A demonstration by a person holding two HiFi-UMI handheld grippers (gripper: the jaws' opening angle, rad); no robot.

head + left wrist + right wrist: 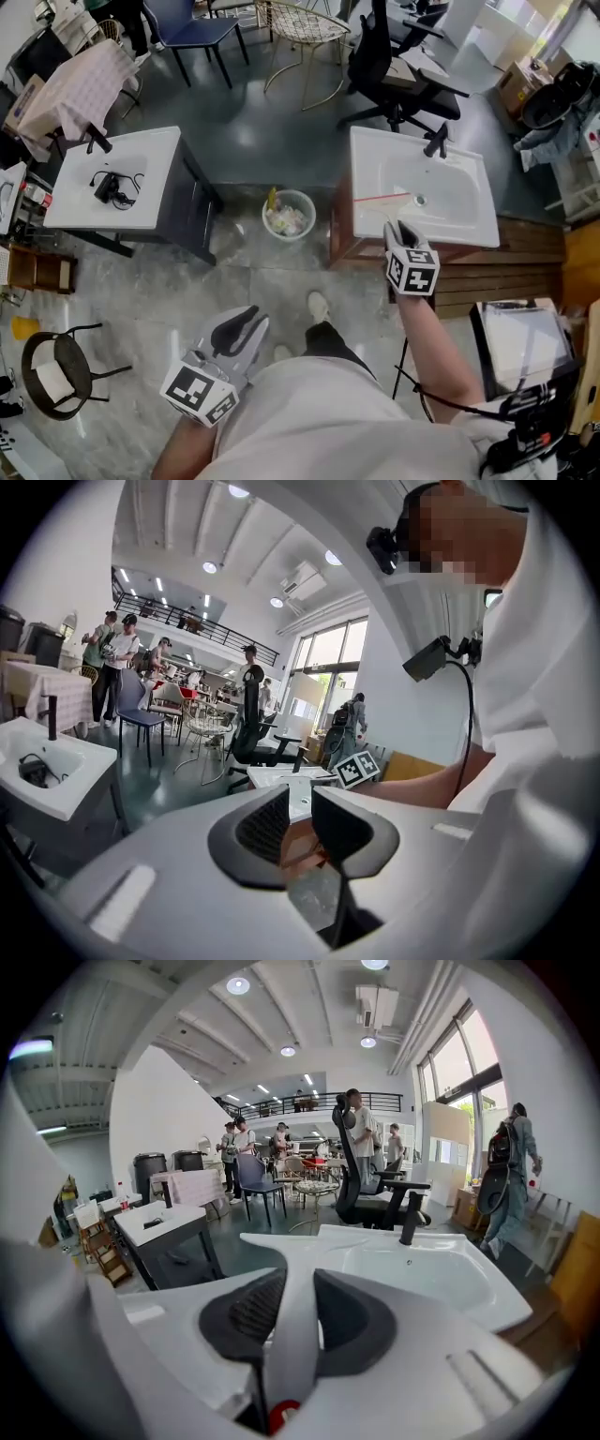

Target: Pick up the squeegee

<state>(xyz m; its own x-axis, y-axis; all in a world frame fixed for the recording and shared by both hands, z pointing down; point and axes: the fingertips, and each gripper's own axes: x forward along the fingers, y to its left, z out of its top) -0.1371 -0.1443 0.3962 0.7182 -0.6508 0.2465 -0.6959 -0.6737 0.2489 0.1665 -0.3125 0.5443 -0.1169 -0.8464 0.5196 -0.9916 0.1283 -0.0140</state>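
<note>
— Gripping anything on your right?
— Yes. My right gripper (298,1288) has its jaws clamped on the handle of the white T-shaped plastic squeegee with a thin red edge (291,1335). The handle runs up between the dark ribbed pads. The head spreads out over the white rectangular ceramic sink (464,202), on the near side from its black tap (436,141). Whether the head touches the basin I cannot tell.
— And your left?
— My left gripper (300,803) is low by my hip, well apart from the sink, with its jaws slightly apart and nothing between them.
— Any markings?
— Black-and-white square markers on my right gripper's cube (412,269).
</note>
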